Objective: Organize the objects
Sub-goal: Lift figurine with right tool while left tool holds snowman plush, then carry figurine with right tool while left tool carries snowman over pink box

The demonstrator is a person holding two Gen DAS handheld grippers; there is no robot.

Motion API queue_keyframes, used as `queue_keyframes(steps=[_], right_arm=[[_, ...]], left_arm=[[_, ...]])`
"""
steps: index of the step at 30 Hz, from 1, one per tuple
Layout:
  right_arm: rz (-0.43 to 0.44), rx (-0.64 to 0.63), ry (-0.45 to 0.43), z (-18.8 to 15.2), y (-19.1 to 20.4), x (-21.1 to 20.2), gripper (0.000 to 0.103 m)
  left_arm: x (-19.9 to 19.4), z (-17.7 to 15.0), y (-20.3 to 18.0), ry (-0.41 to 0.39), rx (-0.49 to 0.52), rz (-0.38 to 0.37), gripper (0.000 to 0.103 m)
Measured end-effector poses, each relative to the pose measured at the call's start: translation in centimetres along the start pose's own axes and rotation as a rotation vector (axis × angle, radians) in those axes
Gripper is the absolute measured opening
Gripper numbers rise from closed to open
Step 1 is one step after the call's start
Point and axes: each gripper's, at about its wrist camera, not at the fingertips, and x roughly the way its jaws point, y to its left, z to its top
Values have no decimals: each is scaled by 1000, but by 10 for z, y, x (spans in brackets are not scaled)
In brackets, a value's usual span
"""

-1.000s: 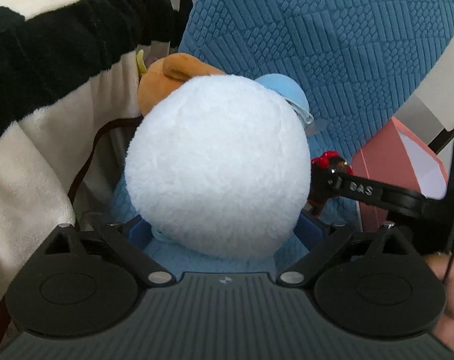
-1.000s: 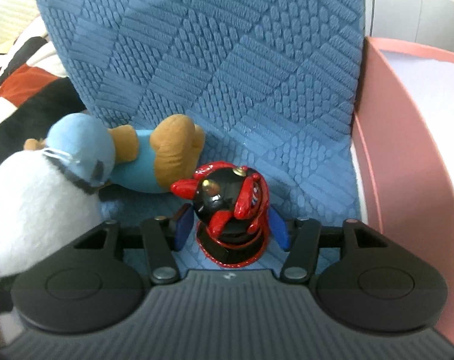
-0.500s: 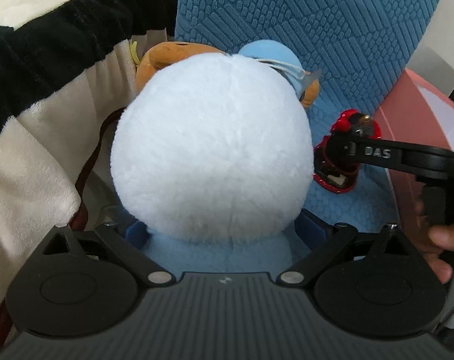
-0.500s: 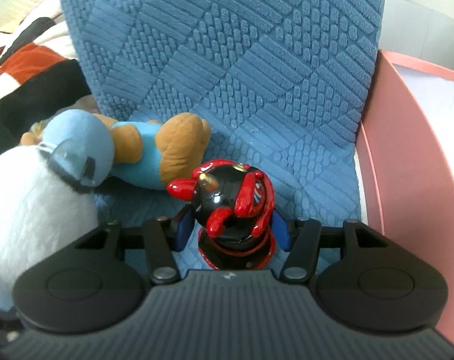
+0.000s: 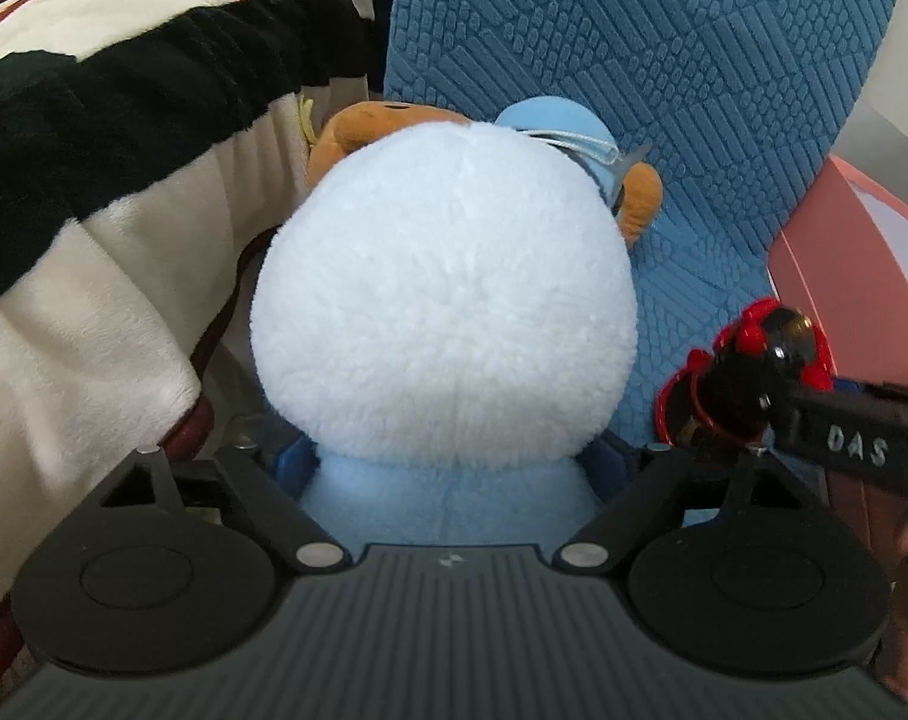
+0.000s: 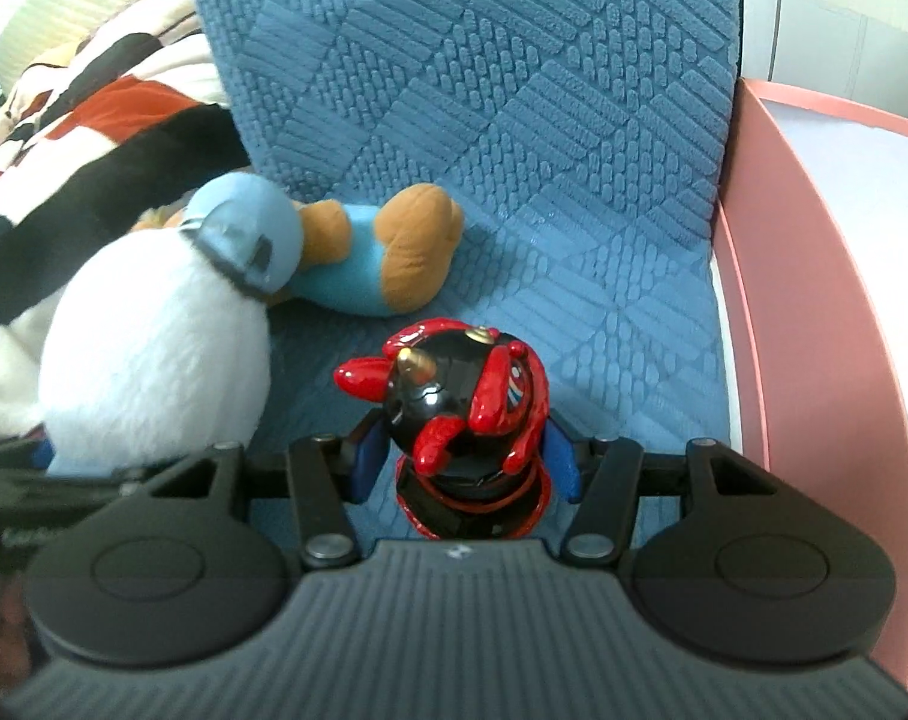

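Left-wrist view only: left gripper (image 5: 448, 468), jaws just narrowing, clasps white plush (image 5: 445, 294); right-wrist view: right gripper (image 6: 463, 462) clamps red-black figurine (image 6: 463, 414); brown bear (image 6: 382, 258) unobscured.

1. My left gripper (image 5: 451, 474) has a dark grey ribbed body, two round black discs, black linkage arms with silver rivets and blue pads (image 5: 289, 465).
2. My right gripper (image 6: 463, 459) is built the same, blue pads (image 6: 367, 462) included.
3. From the left camera, its black arm shows white letters "DAS" (image 5: 856, 447).
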Motion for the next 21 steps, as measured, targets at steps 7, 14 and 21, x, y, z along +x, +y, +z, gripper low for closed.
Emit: queue_keyframes(steps=[7,14,21], right_arm=[[9,6,-16,-16,1,-23,58],[10,31,-26,-28,-6,-46,58],[14,68,-17,-46,-15,-69,58]], left_arm=[[-14,-9,-2,-11,-29,-3,85],[-34,-21,-6,-10,-84,-51,85],[-59,-34,-19,-9,-110,-90,85]])
